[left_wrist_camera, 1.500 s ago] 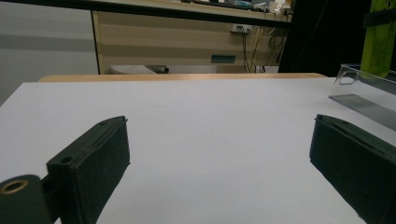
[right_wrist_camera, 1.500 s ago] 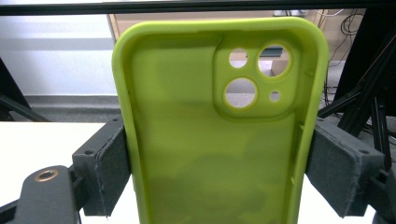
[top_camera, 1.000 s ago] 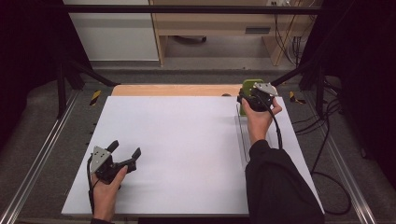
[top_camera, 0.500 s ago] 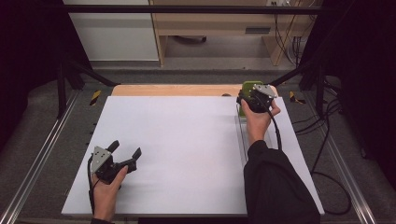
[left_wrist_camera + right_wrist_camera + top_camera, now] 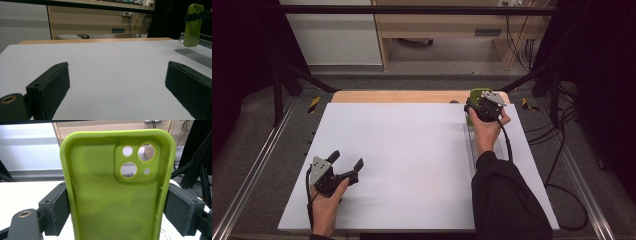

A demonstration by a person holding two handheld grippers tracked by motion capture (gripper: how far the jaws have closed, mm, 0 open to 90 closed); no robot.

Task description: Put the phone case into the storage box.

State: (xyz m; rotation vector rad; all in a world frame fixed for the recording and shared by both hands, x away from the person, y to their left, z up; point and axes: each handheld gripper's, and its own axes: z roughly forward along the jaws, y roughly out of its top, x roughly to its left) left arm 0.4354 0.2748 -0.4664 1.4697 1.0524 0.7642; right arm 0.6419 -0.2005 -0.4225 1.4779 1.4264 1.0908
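Right gripper [image 5: 476,106] at far right of the white board [image 5: 412,160], jaws clamped on the long edges of a lime-green phone case [image 5: 117,192], pads pressing both sides. Case held upright, open inner side facing the right gripper view, camera cutout block at upper right with three round holes and one small hole. No brand, label or writing legible on the case. In the left gripper view, same case [image 5: 193,25] seen upright at far right, over the near end of a clear acrylic stand [image 5: 193,47]; contact between the two unclear. In the high view, green edge of the case [image 5: 474,94] visible just beyond the right hand [image 5: 488,131], close to the wooden strip [image 5: 402,96] along the board's far edge. Left gripper [image 5: 346,167] resting low at near left of the board, jaws wide apart, nothing between them, well apart from the case. Black cable [image 5: 507,145] trailing from right gripper along the dark sleeve [image 5: 507,200]. No readable text on board or grippers.
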